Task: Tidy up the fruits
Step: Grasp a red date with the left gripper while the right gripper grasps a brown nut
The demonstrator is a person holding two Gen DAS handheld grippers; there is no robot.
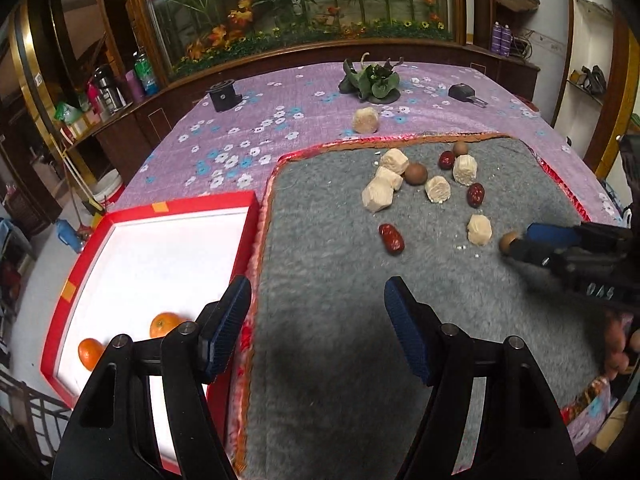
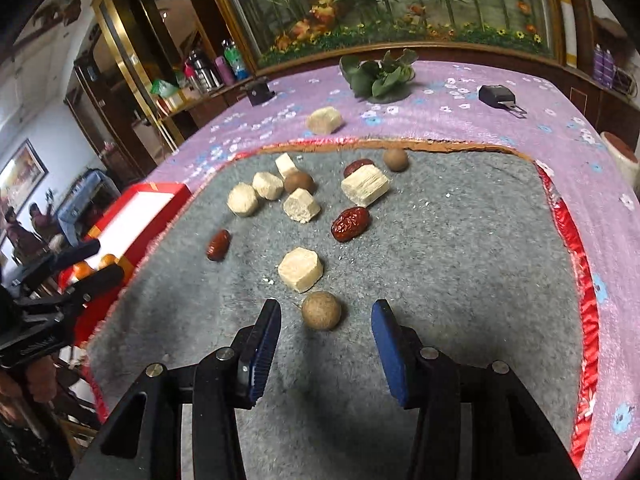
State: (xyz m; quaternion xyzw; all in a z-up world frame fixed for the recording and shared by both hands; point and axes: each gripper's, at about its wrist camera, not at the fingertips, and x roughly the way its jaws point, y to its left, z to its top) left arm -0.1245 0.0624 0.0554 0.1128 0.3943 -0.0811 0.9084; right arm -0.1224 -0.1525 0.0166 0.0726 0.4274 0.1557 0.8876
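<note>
A grey fleecy mat [image 2: 440, 280] edged in red and orange lies on a purple cloth [image 2: 460, 120] patterned with small white and blue flowers. On the mat sit cream-coloured blocks [image 2: 301, 269], glossy dark red dates [image 2: 351, 223] and tan-brown round fruits [image 2: 321, 311]. A red box [image 1: 160, 208] with a white inside and orange tape patches holds two oranges [image 1: 165, 324]. Both tongs are black with blue ribbed pads [image 2: 386, 344].
</note>
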